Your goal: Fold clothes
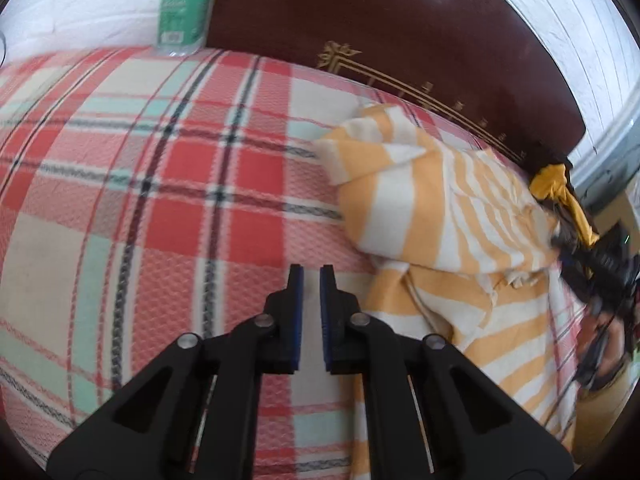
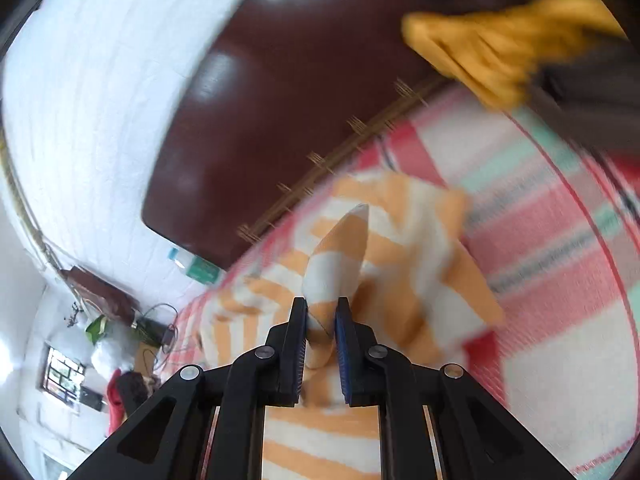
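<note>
An orange-and-white striped garment (image 1: 440, 216) lies bunched on the plaid bedspread (image 1: 168, 184) near the dark wooden headboard (image 1: 380, 20). My left gripper (image 1: 311, 276) hovers over the bedspread just left of the garment, open by a narrow gap with nothing between its fingers. In the right wrist view, my right gripper (image 2: 322, 312) is shut on a raised fold of the striped garment (image 2: 340, 248), and the rest of the cloth trails below and beside it. A dark blurred shape (image 1: 600, 280) at the garment's right edge looks like that right gripper.
A mustard-yellow cloth (image 1: 556, 184) with something dark lies by the headboard's end and also shows as mustard cloth (image 2: 492, 40). A green-labelled plastic bottle (image 1: 184, 12) stands behind the bed's far left corner. White wall (image 2: 100, 80) is behind; room clutter (image 2: 120, 340) lies beyond the bed.
</note>
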`<state>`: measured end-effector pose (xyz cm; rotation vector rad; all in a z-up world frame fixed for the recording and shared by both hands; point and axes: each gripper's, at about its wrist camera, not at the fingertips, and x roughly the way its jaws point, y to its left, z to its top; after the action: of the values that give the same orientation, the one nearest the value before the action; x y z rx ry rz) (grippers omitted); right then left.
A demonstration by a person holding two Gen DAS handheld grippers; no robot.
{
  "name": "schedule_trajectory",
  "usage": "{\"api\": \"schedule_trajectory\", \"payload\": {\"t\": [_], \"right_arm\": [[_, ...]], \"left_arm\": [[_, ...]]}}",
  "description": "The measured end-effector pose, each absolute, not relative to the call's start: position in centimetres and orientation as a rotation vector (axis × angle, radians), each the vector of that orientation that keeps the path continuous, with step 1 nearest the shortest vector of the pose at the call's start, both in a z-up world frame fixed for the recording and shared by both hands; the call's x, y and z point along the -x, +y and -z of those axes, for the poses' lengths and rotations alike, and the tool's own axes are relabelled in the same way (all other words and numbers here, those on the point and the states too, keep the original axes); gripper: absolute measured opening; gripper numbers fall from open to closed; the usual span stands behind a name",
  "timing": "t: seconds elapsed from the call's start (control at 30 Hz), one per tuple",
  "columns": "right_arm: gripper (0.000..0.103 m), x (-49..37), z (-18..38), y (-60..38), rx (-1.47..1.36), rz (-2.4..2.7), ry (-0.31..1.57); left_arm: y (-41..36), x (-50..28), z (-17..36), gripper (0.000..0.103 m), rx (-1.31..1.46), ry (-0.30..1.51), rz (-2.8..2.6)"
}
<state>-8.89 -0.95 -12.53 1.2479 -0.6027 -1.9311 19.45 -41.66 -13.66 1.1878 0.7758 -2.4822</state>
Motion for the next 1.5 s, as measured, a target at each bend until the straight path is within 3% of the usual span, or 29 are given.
{"api": "schedule_trajectory", "payload": {"t": [0.07,0.2,0.27,0.4,0.57,0.7,0.87,0.93,1.0,1.07,1.17,1.5], "right_arm": [[0.025,8.3,13.8,-0.7,-1.315,1.942,-0.539],[0.026,6.7,12.2,-0.4,-1.245,2.007,-0.423],[0.041,5.5,10.3,-0.4,-1.174,2.084,-0.33],[0.041,3.9,8.1,-1.8,-1.06,2.115,-0.153],[0.04,4.3,9.4,-4.2,-1.081,2.032,-0.053],[0.039,5.4,12.0,-4.8,-1.181,1.987,-0.008],[0.042,4.0,11.0,-2.6,-1.165,1.938,-0.085],[0.054,3.3,10.5,-1.7,-1.161,1.913,-0.115],[0.061,2.6,10.0,-0.7,-1.157,1.888,-0.144],[0.065,1.8,9.7,0.5,-1.162,1.858,-0.176],[0.071,-0.3,10.3,3.0,-1.209,1.824,-0.197],[0.072,-7.1,11.8,10.6,-1.347,1.715,-0.229]], "left_arm": [[-42.2,-20.1,13.6,0.009,-1.179,0.785,2.465],[-40.5,-20.9,11.6,0.009,-1.122,0.725,2.572],[-38.8,-20.0,10.5,0.009,-1.118,0.644,2.642],[-35.3,-16.6,9.1,0.01,-1.141,0.514,2.797],[-33.9,-11.9,10.6,0.01,-1.251,0.432,2.805],[-35.8,-10.9,13.3,0.01,-1.354,0.527,2.709],[-36.2,-13.5,11.8,0.011,-1.272,0.61,2.729],[-35.7,-14.9,11.0,0.018,-1.229,0.618,2.745],[-35.2,-16.9,10.6,0.057,-1.201,0.628,2.739],[-34.8,-19.1,10.7,0.069,-1.197,0.656,2.725],[-34.7,-22.8,10.9,0.069,-1.2,0.693,2.681],[-32.6,-31.1,12.6,0.072,-1.347,0.718,2.564]]}}
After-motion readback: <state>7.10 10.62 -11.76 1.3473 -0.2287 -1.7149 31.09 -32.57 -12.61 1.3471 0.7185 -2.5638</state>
